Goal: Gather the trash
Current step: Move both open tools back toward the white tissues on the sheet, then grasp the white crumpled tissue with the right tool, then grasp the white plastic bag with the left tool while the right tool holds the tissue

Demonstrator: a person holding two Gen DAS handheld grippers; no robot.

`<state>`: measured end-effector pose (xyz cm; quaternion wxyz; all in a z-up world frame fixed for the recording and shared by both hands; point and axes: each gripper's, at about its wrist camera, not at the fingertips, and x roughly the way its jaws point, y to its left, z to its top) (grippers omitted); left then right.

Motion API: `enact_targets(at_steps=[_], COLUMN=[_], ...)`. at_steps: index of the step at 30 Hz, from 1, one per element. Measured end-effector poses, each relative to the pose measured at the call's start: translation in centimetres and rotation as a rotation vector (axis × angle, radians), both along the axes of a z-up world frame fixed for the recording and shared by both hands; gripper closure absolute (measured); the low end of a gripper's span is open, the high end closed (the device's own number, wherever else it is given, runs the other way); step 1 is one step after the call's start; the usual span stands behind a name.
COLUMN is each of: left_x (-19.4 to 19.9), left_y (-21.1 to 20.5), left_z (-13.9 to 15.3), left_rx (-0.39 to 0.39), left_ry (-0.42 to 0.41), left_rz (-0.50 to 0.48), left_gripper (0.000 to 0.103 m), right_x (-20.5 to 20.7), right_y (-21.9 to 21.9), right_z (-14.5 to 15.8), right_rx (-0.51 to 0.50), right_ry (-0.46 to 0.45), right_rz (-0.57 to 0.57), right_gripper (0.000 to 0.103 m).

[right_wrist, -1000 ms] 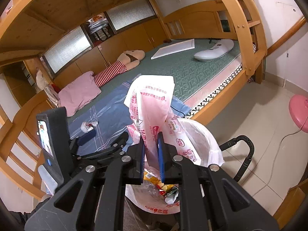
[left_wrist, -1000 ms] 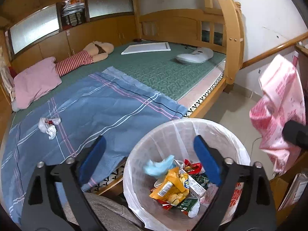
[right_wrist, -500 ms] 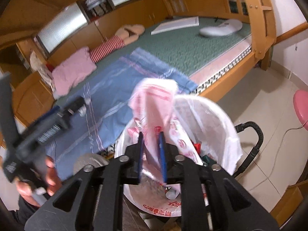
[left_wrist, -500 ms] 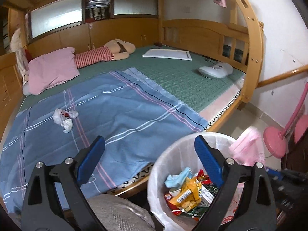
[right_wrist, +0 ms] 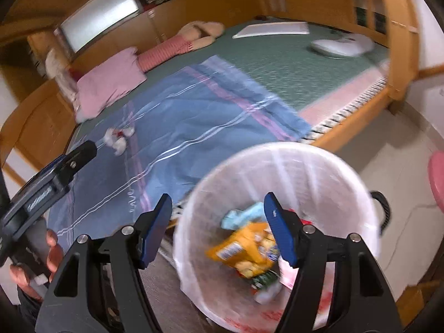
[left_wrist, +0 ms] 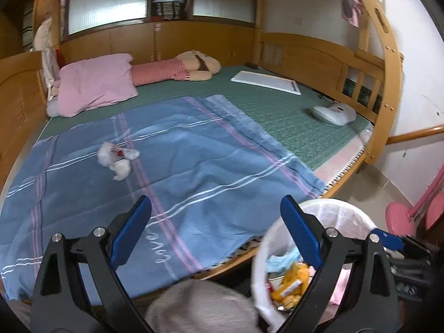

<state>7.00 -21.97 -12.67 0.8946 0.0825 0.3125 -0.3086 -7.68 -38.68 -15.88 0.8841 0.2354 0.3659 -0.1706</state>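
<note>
A bin with a white liner (right_wrist: 305, 152) stands on the floor beside the bed. It holds a yellow snack packet (right_wrist: 244, 252), a pale blue scrap and other wrappers. A pink plastic bag (right_wrist: 288, 277) lies low inside it. My right gripper (right_wrist: 217, 231) hangs over the bin, its jaws opening, with nothing between them. A crumpled white tissue (left_wrist: 116, 158) lies on the blue blanket (left_wrist: 194, 166). My left gripper (left_wrist: 216, 230) is open and empty over the blanket's near edge, well short of the tissue. In the left wrist view the bin (left_wrist: 347, 216) sits at lower right.
The wooden bunk bed (left_wrist: 388, 88) has a pink pillow (left_wrist: 94, 86), a striped doll (left_wrist: 177, 68), a white board (left_wrist: 266, 82) and a white device (left_wrist: 333, 113) on a green mat. A pink stand (left_wrist: 399, 219) stands on the tiled floor. A hand (right_wrist: 52, 249) holds the left gripper.
The right gripper has let go of the pink bag, which dropped into the bin, and its jaws have spread. The left gripper has swung left, away from the bin and over the blanket.
</note>
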Motion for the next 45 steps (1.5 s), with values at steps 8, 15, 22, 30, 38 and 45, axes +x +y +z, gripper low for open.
enact_targets(at_steps=[8, 15, 22, 30, 38, 45], left_x=[5.5, 11.2, 14.4, 16.8, 18.1, 23.0], left_y=[9.2, 18.3, 23.9, 26.8, 25.4, 18.0], left_z=[-1.4, -2.8, -4.0, -5.9, -5.9, -6.3], left_rx=[0.044, 0.064, 0.069, 0.075, 0.096, 0.130], left_ry=[-0.003, 0.037, 0.064, 0.114, 0.083, 0.018], left_rz=[0.182, 0.397, 0.512, 0.577, 0.538, 0.319], left_gripper=[0.009, 0.009, 0.009, 0.009, 0.009, 0.008], right_x=[13.9, 28.9, 40.3, 46.7, 43.9, 35.8], right_y=[4.8, 10.7, 13.8, 15.1, 14.2, 12.2], right_z=[-2.7, -5.3, -9.4, -13.1, -11.1, -8.5], right_rx=[0.056, 0.070, 0.040, 0.009, 0.053, 0.116], right_ry=[0.046, 0.089, 0.188, 0.321, 0.262, 0.151], right_rz=[0.259, 0.444, 0.489, 0.468, 0.450, 0.419], right_gripper=[0.035, 0.035, 0.035, 0.071, 0.085, 0.085])
